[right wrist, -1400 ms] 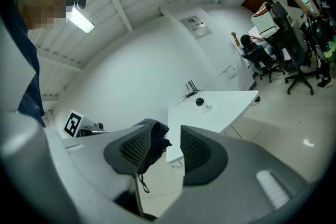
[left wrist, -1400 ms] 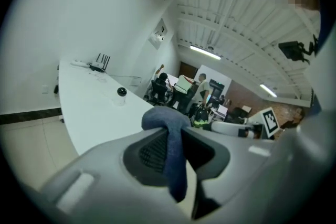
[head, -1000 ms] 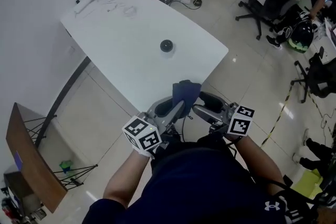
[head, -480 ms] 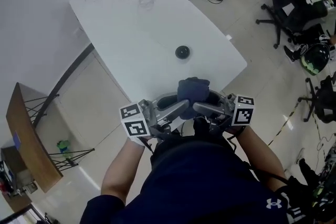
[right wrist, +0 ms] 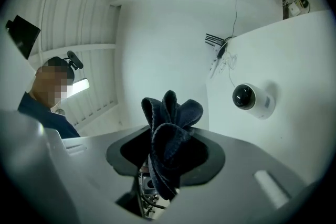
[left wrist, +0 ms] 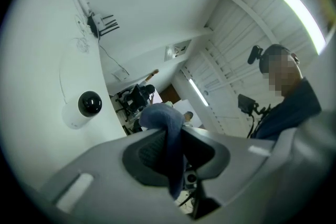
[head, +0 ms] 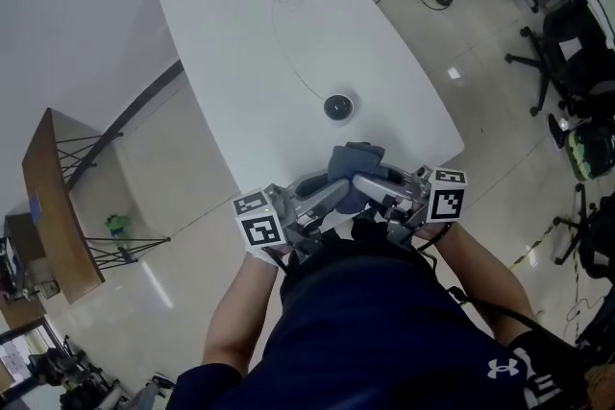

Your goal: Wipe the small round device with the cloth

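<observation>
Both the left gripper (head: 332,194) and the right gripper (head: 368,184), whose jaws have just been closing, pinch the dark cloth (head: 357,158) at lower centre, so I'd bring its bunched end gently onto the small round device (head: 337,106) mid-frame on the tabletop (head: 288,34).

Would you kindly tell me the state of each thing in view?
cloth: bunched, gripped by both grippers.
small round device: resting on the table, untouched.
left gripper: jaws shut on the cloth.
right gripper: jaws have just been closing, cloth pinched between them.
</observation>
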Demonstrator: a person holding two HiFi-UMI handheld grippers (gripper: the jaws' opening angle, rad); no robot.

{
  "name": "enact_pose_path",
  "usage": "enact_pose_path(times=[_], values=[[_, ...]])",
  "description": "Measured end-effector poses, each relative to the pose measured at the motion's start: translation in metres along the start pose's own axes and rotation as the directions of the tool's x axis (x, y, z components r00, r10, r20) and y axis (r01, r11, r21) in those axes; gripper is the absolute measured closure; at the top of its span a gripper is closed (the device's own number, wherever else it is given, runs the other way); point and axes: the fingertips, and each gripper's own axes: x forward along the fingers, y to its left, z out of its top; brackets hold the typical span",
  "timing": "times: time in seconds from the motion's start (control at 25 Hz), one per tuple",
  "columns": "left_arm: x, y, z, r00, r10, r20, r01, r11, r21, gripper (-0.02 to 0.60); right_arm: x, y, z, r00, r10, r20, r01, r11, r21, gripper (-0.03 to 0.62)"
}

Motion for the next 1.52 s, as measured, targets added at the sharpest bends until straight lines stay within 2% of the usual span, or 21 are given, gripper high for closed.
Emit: enact_pose_path(times=[0.08, 0.16, 0.24, 0.32, 0.4, 0.48, 0.52, 0.56, 0.64, 0.72, 0.76, 0.8, 0.84, 0.92, 0.96, 1.04, 1.24, 1.32, 1.4, 1.52], values=[[-0.005, 0.01, 0.0, 1.0, 0.019, 0.017, -0.019, 1.0, -0.024, 0.505, 0.005, -0.008, -0.002, 0.999, -0.018, -0.029, 0.018, 1.0, -0.008, 0.442], [-0.011, 0.022, 0.003, 0.999, 0.046, 0.015, -0.046, 0.999, -0.025, 0.505, 0.012, -0.016, 0.0, 0.998, -0.052, -0.045, 0.051, 0.998, -0.038, 0.478], [-0.02, 0.039, 0.009, 0.994, 0.107, 0.019, -0.107, 0.994, -0.001, 0.472, 0.014, -0.027, 0.007, 0.994, -0.106, -0.014, 0.105, 0.993, -0.058, 0.485], [-0.037, 0.059, 0.023, 0.978, 0.204, 0.052, -0.206, 0.978, 0.035, 0.44, 0.009, -0.043, 0.026, 0.979, -0.192, 0.063, 0.196, 0.977, -0.083, 0.487], [-0.055, 0.081, 0.041, 0.945, 0.316, 0.088, -0.324, 0.941, 0.099, 0.443, -0.004, -0.066, 0.052, 0.935, -0.33, 0.128, 0.347, 0.925, -0.155, 0.487], [-0.064, 0.102, 0.052, 0.907, 0.416, 0.063, -0.419, 0.882, 0.215, 0.501, -0.015, -0.093, 0.074, 0.866, -0.476, 0.153, 0.5, 0.827, -0.258, 0.487], [-0.062, 0.109, 0.054, 0.89, 0.456, 0.025, -0.443, 0.848, 0.291, 0.52, -0.015, -0.103, 0.082, 0.838, -0.524, 0.153, 0.545, 0.78, -0.309, 0.487], [-0.055, 0.114, 0.056, 0.874, 0.486, -0.014, -0.447, 0.814, 0.372, 0.52, -0.011, -0.108, 0.088, 0.822, -0.551, 0.147, 0.563, 0.745, -0.357, 0.487], [-0.035, 0.12, 0.058, 0.847, 0.527, -0.073, -0.42, 0.746, 0.517, 0.52, 0.009, -0.111, 0.091, 0.818, -0.564, 0.111, 0.546, 0.703, -0.455, 0.487], [-0.013, 0.127, 0.061, 0.822, 0.56, -0.103, -0.386, 0.681, 0.622, 0.52, 0.033, -0.112, 0.082, 0.817, -0.575, 0.046, 0.501, 0.668, -0.551, 0.487], [-0.004, 0.132, 0.06, 0.811, 0.574, -0.116, -0.372, 0.657, 0.655, 0.52, 0.044, -0.115, 0.074, 0.812, -0.584, 0.007, 0.475, 0.653, -0.59, 0.487], [0.002, 0.137, 0.059, 0.801, 0.584, -0.131, -0.36, 0.646, 0.673, 0.522, 0.052, -0.119, 0.066, 0.803, -0.595, -0.03, 0.452, 0.641, -0.62, 0.487], [0.005, 0.141, 0.057, 0.795, 0.589, -0.145, -0.355, 0.645, 0.677, 0.521, 0.059, -0.123, 0.06, 0.793, -0.607, -0.057, 0.436, 0.629, -0.644, 0.487], [0.008, 0.145, 0.055, 0.792, 0.589, -0.16, -0.357, 0.66, 0.661, 0.529, 0.064, -0.128, 0.057, 0.777, -0.626, -0.068, 0.427, 0.604, -0.673, 0.487], [0.008, 0.146, 0.055, 0.793, 0.587, -0.164, -0.359, 0.667, 0.653, 0.528, 0.062, -0.13, 0.06, 0.775, -0.629, -0.059, 0.434, 0.598, -0.674, 0.487], [0.01, 0.147, 0.053, 0.79, 0.588, -0.173, -0.36, 0.674, 0.645, 0.528, 0.054, -0.135, 0.07, 0.777, -0.629, -0.037, 0.463, 0.609, -0.644, 0.487], [0.02, 0.154, 0.05, 0.769, 0.612, -0.186, -0.357, 0.652, 0.669, 0.523, 0.03, -0.152, 0.087, 0.789, -0.614, -0.001, 0.526, 0.676, -0.516, 0.488], [0.023, 0.157, 0.049, 0.759, 0.621, -0.194, -0.361, 0.65, 0.669, 0.522, 0.02, -0.162, 0.089, 0.789, -0.614, 0.007, 0.546, 0.697, -0.465, 0.49], [0.026, 0.16, 0.045, 0.745, 0.633, -0.21, -0.366, 0.651, 0.665, 0.52, 0.009, -0.175, 0.087, 0.789, -0.615, 0.008, 0.565, 0.719, -0.405, 0.491], [0.026, 0.166, 0.037, 0.709, 0.667, -0.229, -0.368, 0.628, 0.686, 0.517, 0.001, -0.193, 0.079, 0.797, -0.604, -0.002, 0.569, 0.752, -0.332, 0.493]])
